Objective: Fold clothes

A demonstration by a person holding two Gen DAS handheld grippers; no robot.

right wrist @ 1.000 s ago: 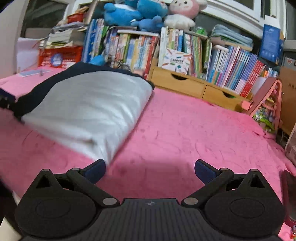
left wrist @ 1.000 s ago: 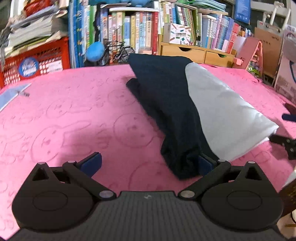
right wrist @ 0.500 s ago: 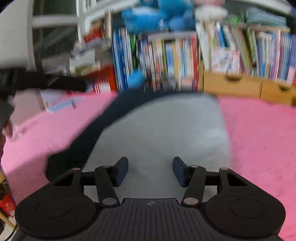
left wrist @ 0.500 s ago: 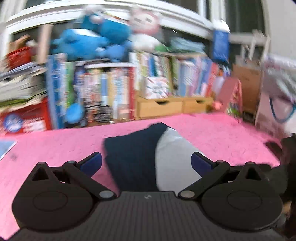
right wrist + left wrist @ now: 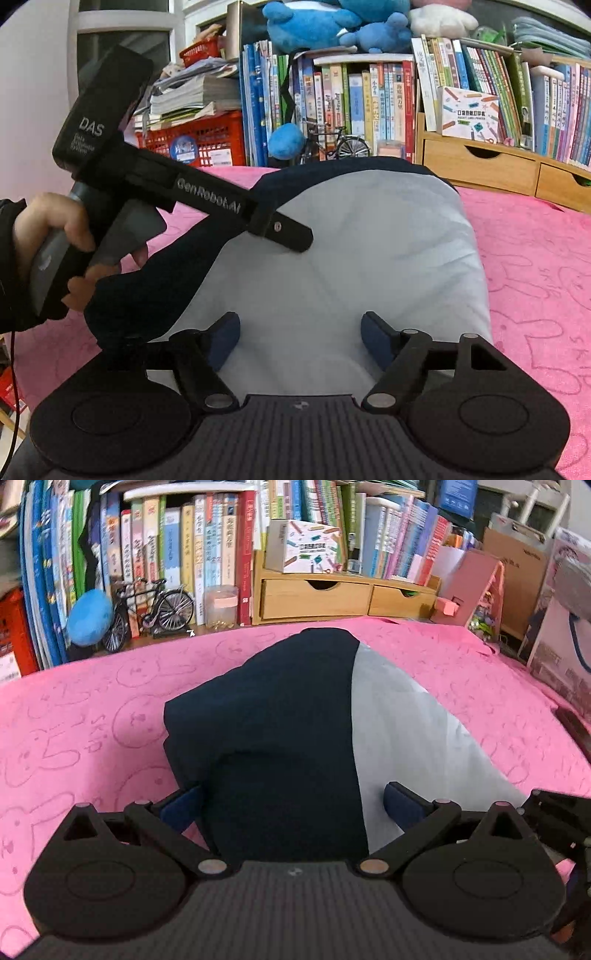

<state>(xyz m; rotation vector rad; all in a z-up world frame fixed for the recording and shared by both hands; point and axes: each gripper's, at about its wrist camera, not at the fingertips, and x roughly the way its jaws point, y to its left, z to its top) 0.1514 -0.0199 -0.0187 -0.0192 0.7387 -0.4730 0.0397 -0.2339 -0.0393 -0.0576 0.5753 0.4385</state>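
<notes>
A wide pink bedspread embossed with rabbit outlines (image 5: 110, 720) is covering the whole surface in front of the person, and a long row of upright colourful books (image 5: 351, 96) is standing along its far edge, with blue and white plush toys (image 5: 332, 22) lying on top of them. In the middle of the spread, a folded garment of navy and pale grey fabric (image 5: 314, 720) is lying in a thick, roughly rectangular bundle, the navy part to the left and the grey part to the right in the left wrist view. A light wooden two-drawer organiser (image 5: 332, 594) is sitting under the books behind it, a red plastic crate (image 5: 199, 138) is holding papers off to the side, and a small black model bicycle (image 5: 151, 609) is standing beside a round blue ball (image 5: 88, 616). The left gripper (image 5: 291, 805) is hovering over the near end of the garment with its blue-padded fingers spread wide, straddling the cloth without pinching it; the person's hand (image 5: 55, 236) is gripping its grey handle. The right gripper (image 5: 299, 339) is sitting low over the grey panel, its jaws likewise parted and holding nothing.
</notes>
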